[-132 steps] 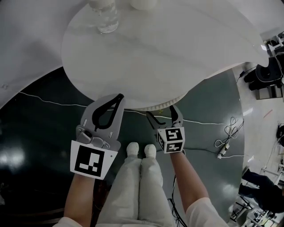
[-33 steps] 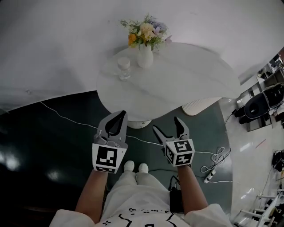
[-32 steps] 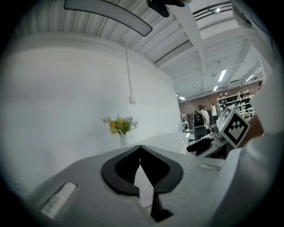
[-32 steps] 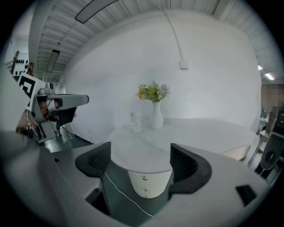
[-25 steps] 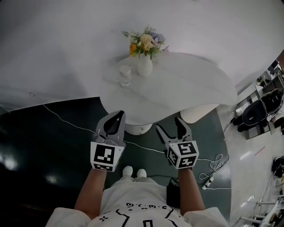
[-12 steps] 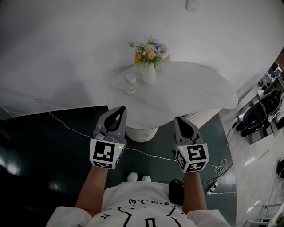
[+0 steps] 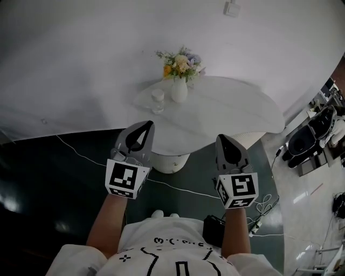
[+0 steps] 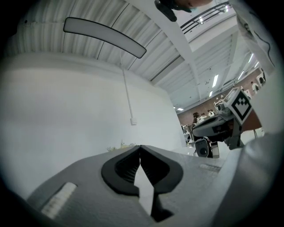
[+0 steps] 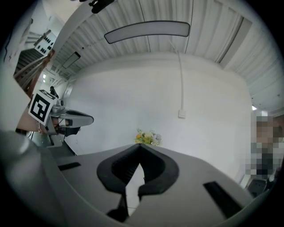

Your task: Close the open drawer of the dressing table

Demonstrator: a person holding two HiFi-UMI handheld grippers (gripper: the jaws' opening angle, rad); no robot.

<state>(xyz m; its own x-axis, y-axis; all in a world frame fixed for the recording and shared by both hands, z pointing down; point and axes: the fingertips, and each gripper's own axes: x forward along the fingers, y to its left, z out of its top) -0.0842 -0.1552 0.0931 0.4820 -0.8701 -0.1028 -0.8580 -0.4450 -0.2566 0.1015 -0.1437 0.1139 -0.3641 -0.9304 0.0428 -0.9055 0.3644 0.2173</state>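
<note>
Left gripper [image 7: 145, 127] and right gripper [image 7: 222, 139] hover, jaws together, near table [image 7: 237, 108]

1. Head view: from above the person's chest, facing forward and steeply down. The left gripper [image 7: 145, 125] and right gripper [image 7: 222, 138] are close below, with the round table [image 7: 237, 108] and white wall [image 7: 81, 54] beyond.
2. Left gripper view: low behind its own jaws, roughly level, facing the wall. The right gripper is at frame right.
3. Right gripper view: set likewise, with the left gripper at frame left.
4. All three views share the flowers [image 7: 180, 60] and the wall plate [image 7: 232, 7].
</note>
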